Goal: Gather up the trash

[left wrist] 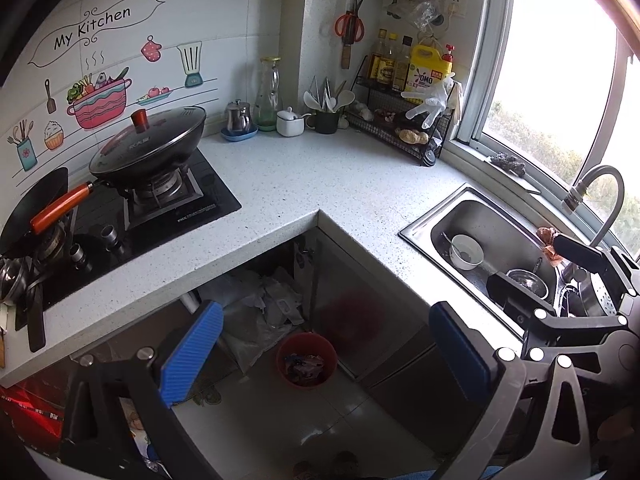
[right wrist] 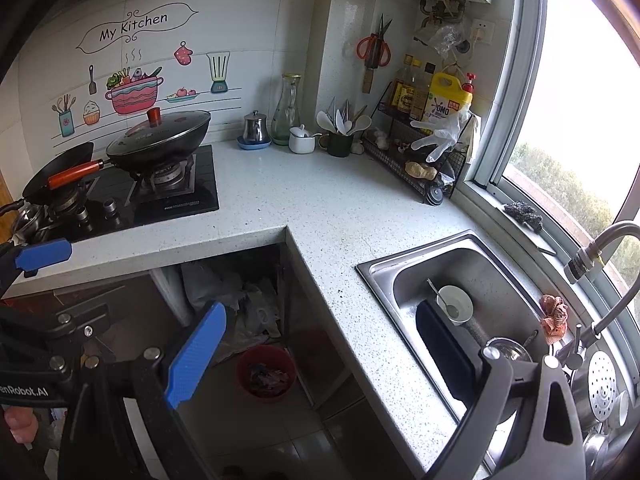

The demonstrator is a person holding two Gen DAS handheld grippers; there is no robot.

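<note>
A red bin (left wrist: 306,360) (right wrist: 266,374) stands on the floor in the counter's corner gap, with crumpled wrappers inside. A crumpled reddish-brown wad (left wrist: 549,242) (right wrist: 554,316) sits on the sink's back rim by the faucet. My left gripper (left wrist: 326,354) hangs open above the bin, with nothing between its blue pads. My right gripper (right wrist: 320,356) is open and empty too, spanning the counter edge and the sink. In the left wrist view the right gripper (left wrist: 528,264) hovers over the sink, one finger close to the wad.
The steel sink (right wrist: 368,268) holds a white bowl with a spoon (right wrist: 454,304) and metal dishes. The faucet (right wrist: 600,248) arches over it. A lidded wok (left wrist: 148,148) sits on the stove. Plastic bags (left wrist: 260,304) lie under the counter. A wire rack (left wrist: 400,136) holds bottles.
</note>
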